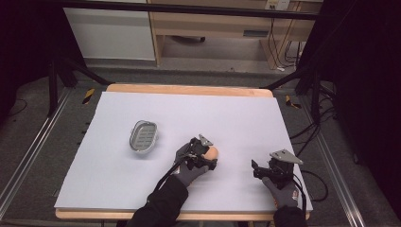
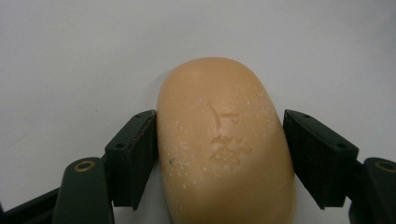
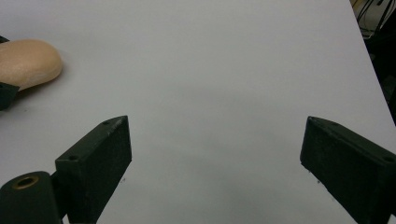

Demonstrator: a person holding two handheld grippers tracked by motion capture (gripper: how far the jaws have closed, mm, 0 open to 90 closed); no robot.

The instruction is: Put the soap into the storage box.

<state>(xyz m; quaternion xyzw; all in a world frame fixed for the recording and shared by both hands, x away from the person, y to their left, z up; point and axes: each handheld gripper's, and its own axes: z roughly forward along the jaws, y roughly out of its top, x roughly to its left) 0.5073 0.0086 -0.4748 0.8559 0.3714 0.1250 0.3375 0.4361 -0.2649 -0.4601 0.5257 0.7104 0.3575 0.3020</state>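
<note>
The peach soap bar (image 2: 226,144), smooth and rounded with a stamped mark, lies on the white table sheet (image 1: 236,118) near its middle, clamped between the left gripper (image 2: 219,158) jaws. The right gripper (image 3: 215,163), jaws apart, hovers near the right edge. A ribbed metal soap dish (image 1: 143,135) sits left, well apart, with open sheet beyond.
</note>
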